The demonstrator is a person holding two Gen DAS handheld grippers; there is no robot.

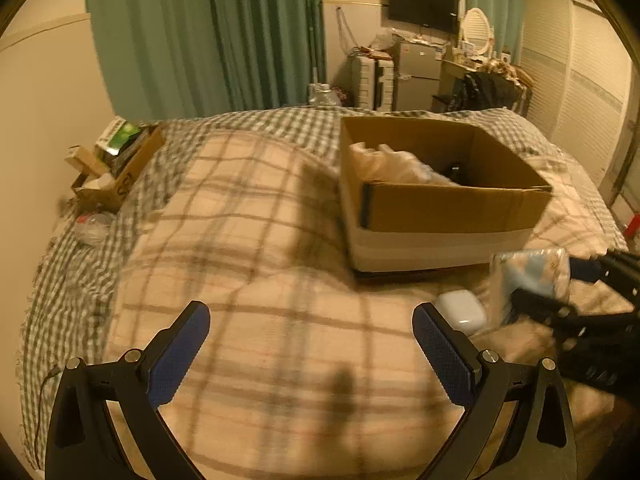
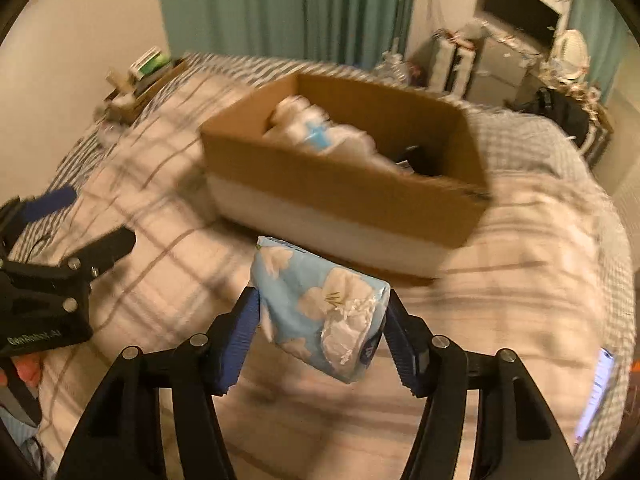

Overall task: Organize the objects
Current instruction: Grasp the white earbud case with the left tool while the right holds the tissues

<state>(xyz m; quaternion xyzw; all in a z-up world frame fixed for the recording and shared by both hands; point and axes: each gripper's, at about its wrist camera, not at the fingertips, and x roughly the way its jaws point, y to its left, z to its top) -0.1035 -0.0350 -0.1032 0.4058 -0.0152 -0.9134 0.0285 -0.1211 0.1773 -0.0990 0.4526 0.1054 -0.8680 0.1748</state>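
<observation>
Bedroom scene seen from two tools held over a bed (image 1: 280,240) covered with a cream plaid blanket. In the right wrist view, the right tool (image 2: 322,320) is clamped on a soft pale-blue tissue pack (image 2: 316,304) printed with white flowers; the blue pads press its two sides and the pack hangs tilted, clear of the blanket. Beyond it, toward 12 o'clock, an open cardboard box (image 2: 344,184) sits on the bed. Inside the box lie pale plastic-wrapped packs (image 2: 316,128) at the 11 o'clock side and a dark object (image 2: 420,160) toward 1 o'clock; what the dark object is cannot be told through the blur. The left tool (image 2: 76,220) shows at 9 o'clock in this view, with its fingers spread.

In the left wrist view, the left tool (image 1: 312,344) hovers above the blanket with its fingers wide apart and nothing between them. The cardboard box (image 1: 440,204) stands at 1 o'clock. The right tool (image 1: 560,288) enters from 3 o'clock, gripping the tissue pack (image 1: 532,276) just in front of the box's near wall. A small white rounded case (image 1: 462,310) lies on the blanket beside the left tool's right finger, near the tissue pack.

At 10 o'clock, by the bed's far edge, a second smaller box (image 1: 120,168) holds assorted items. Green curtains (image 1: 208,36) hang behind the bed, and a dark screen (image 1: 424,6) is mounted on the wall at 1 o'clock.
</observation>
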